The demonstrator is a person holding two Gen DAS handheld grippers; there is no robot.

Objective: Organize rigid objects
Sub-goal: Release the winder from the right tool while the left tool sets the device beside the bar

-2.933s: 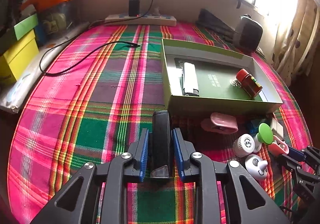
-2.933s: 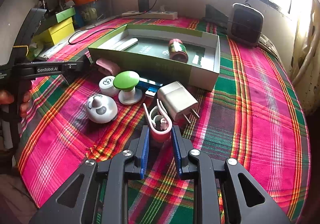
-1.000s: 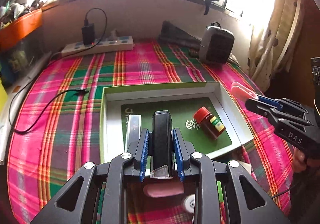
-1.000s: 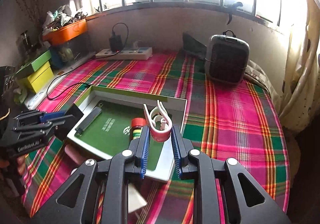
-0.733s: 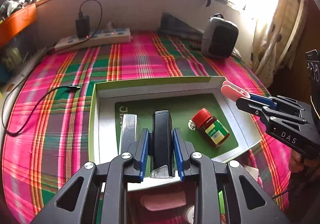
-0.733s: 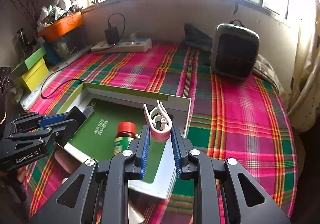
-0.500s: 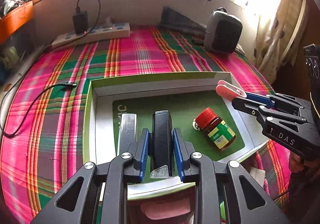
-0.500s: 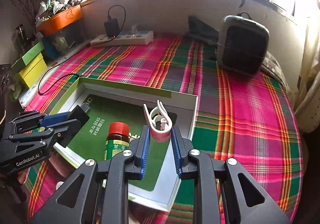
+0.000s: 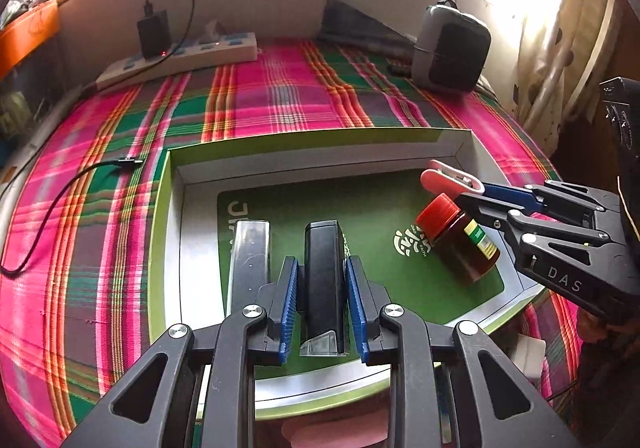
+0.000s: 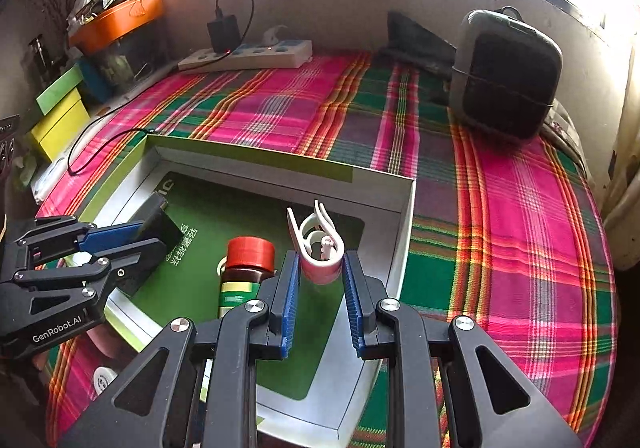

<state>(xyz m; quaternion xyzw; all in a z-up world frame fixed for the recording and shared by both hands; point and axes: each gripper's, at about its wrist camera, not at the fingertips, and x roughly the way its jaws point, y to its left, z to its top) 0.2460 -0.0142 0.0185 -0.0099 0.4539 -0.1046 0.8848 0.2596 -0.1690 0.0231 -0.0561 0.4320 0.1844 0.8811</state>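
- Now, both hands are over the green box [image 9: 168, 208], each with something to drop in: the left gripper [image 9: 322, 300] is clenched on a black oblong case [image 9: 323, 268], and the right gripper [image 10: 318, 288] is clamped on a pink-and-white clip [image 10: 320, 248].
- The case hangs above the box's green floor, just right of the clear-lidded case [image 9: 250, 252] already lying there; keep it parallel to that one, so the two sit as a neat pair.
- The clip hovers near the right wall, just right of the red-capped bottle [image 10: 244, 268] lying on its side.
- My advice: lower each piece until it nearly rests on the floor before letting go, because a drop could bounce the clip out.
- Watch the bottle; it looks ready to roll if nudged, and the right fingers [image 9: 504, 194] pass very near it.
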